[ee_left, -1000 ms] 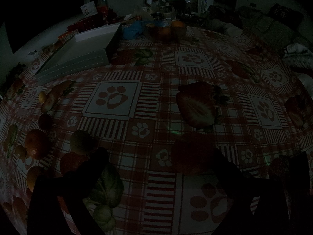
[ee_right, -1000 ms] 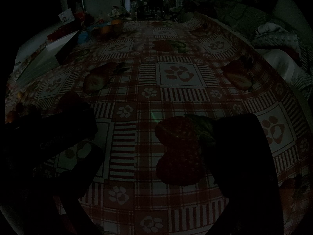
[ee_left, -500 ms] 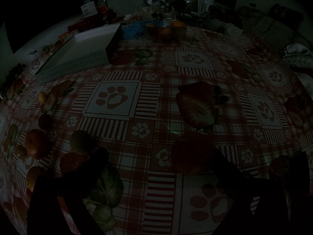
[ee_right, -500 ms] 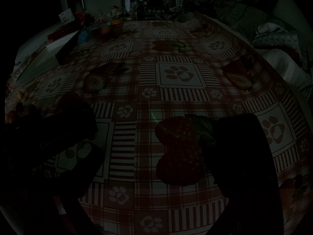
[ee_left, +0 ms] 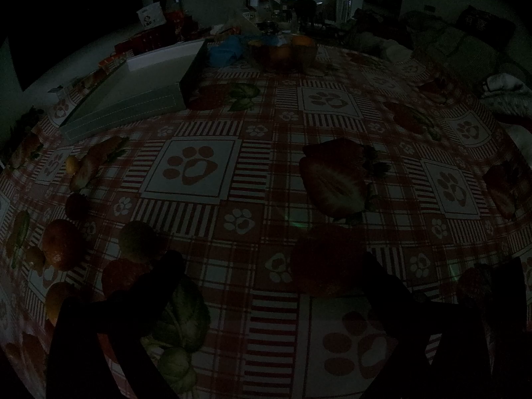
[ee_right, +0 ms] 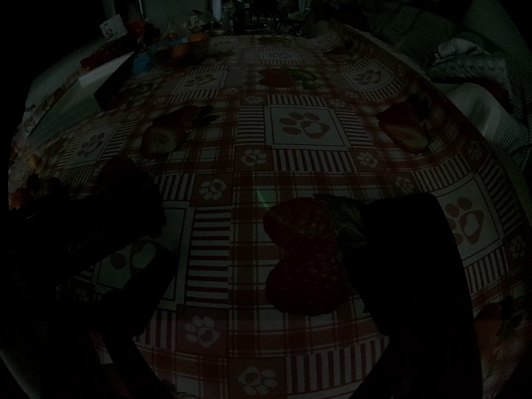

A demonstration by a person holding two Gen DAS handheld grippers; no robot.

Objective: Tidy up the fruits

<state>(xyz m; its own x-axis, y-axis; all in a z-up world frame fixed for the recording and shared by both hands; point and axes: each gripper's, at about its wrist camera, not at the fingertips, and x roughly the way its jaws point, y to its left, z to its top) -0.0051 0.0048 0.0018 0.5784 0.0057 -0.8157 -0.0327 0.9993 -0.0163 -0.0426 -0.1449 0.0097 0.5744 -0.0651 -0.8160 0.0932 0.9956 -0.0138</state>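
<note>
Loose fruit, among it an orange (ee_left: 61,244) and a greenish round fruit (ee_left: 138,241), lies in a cluster at the left edge of the paw-print tablecloth (ee_left: 266,206), well apart from the fruit bowl (ee_left: 284,51) at the table's far end beside a long white box (ee_left: 133,96). The left gripper (ee_left: 271,267) hovers low over the cloth, fingers spread wide and holding nothing, its left finger (ee_left: 149,286) just beside the fruit. The right gripper (ee_right: 262,219) sits low and level nearby, likewise wide open and empty, in very dim light.
</note>
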